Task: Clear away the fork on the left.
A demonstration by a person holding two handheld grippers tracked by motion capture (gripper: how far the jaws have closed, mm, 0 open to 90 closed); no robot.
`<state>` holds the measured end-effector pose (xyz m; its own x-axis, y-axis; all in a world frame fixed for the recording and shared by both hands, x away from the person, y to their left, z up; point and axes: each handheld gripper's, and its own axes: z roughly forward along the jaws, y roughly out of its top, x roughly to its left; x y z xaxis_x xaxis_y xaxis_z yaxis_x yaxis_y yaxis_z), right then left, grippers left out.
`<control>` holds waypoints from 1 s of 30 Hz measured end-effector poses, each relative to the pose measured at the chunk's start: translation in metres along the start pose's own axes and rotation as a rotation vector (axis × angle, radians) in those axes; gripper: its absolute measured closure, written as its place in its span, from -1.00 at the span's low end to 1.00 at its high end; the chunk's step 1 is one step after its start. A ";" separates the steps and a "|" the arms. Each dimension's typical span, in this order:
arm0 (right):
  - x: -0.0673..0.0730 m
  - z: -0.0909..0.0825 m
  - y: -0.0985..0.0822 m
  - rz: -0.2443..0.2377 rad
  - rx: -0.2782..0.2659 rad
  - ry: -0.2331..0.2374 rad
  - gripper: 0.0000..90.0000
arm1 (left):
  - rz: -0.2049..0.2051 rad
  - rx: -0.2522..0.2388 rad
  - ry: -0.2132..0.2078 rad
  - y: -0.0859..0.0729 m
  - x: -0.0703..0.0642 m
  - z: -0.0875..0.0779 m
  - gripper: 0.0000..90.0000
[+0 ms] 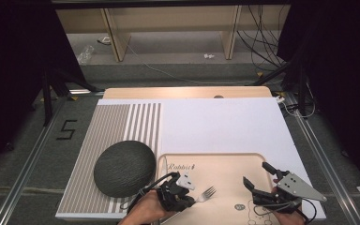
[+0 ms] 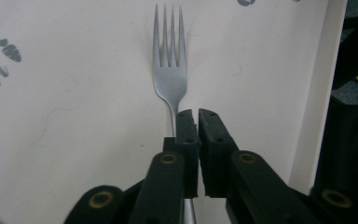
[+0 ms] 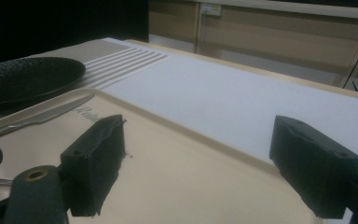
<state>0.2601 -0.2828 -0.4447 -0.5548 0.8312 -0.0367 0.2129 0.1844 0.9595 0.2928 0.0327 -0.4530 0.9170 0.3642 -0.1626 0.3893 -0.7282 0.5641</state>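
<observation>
Fork (image 2: 169, 70) in left gripper (image 2: 196, 122)

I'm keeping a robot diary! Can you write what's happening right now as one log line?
left claw: shut on fork handle | fork: over beige tray | right claw: open, holding nothing | dark plate: left of tray

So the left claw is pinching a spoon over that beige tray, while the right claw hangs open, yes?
Nearly. The left gripper is pinching a fork, not a spoon: the left gripper view shows its four tines over the beige tray. The right gripper does hang open.
</observation>
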 end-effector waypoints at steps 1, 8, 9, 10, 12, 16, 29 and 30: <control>0.000 0.000 0.000 -0.002 0.001 0.001 -0.58 | 0.005 0.002 -0.004 0.000 -0.001 0.002 0.98; 0.000 0.000 0.000 -0.005 0.000 0.003 -0.58 | 0.038 0.034 -0.010 -0.001 -0.005 0.016 0.99; 0.000 0.000 0.000 -0.004 0.000 0.002 -0.58 | 0.039 0.040 -0.008 -0.001 -0.005 0.016 0.99; 0.000 0.000 0.000 -0.003 0.000 0.002 -0.58 | 0.039 0.041 -0.005 0.000 -0.005 0.017 0.99; 0.000 0.001 0.000 -0.003 0.000 0.001 -0.58 | 0.040 0.045 -0.009 0.000 -0.004 0.018 0.99; 0.000 0.001 0.000 -0.002 0.001 0.000 -0.58 | 0.058 0.061 -0.014 0.000 -0.005 0.022 0.99; 0.000 0.001 0.000 -0.001 0.001 0.000 -0.58 | 0.044 0.055 0.007 -0.001 0.000 0.021 0.99; 0.000 0.001 0.000 -0.003 0.001 0.000 -0.58 | 0.047 0.058 0.009 -0.001 0.001 0.020 0.99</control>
<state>0.2604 -0.2822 -0.4450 -0.5552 0.8308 -0.0395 0.2120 0.1873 0.9592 0.2947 0.0218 -0.4703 0.9337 0.3339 -0.1294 0.3503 -0.7768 0.5233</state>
